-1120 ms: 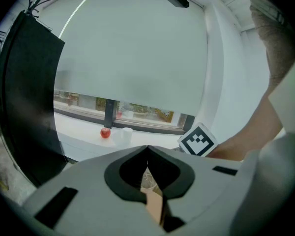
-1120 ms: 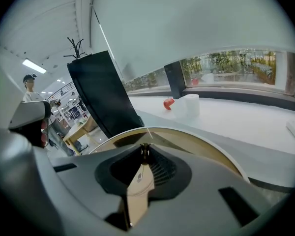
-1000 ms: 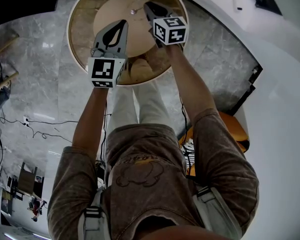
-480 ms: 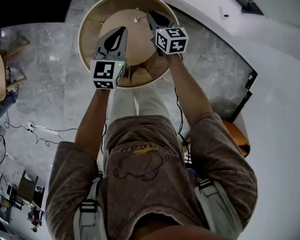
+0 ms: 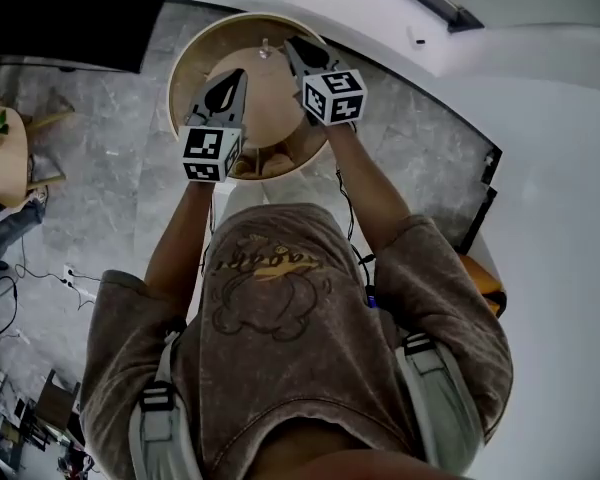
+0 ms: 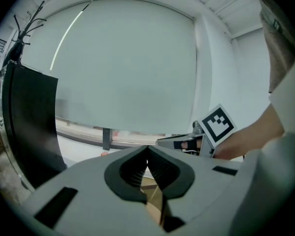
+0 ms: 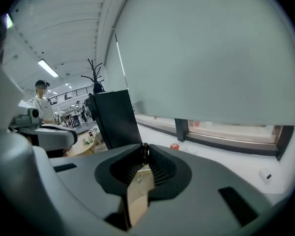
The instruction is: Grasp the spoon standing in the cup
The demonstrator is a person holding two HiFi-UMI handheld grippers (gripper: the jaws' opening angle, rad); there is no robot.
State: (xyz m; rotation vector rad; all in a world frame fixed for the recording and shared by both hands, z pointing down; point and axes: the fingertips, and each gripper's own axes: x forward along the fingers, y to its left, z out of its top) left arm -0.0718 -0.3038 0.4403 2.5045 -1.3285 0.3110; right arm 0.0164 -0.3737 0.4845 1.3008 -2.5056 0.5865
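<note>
Two grippers hang over the table; left gripper closed, empty; right gripper pinches the thin spoon at its tips, above the tabletop's far edge; grasp seems made; next, likely a straight lift clear of the cup, pinch steady.

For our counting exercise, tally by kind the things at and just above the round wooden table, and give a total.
Table: 1
Cup: 1
Spoon: 1, held at the right gripper's tips
Grippers: 2, left gripper and right gripper
Total: 5
</note>
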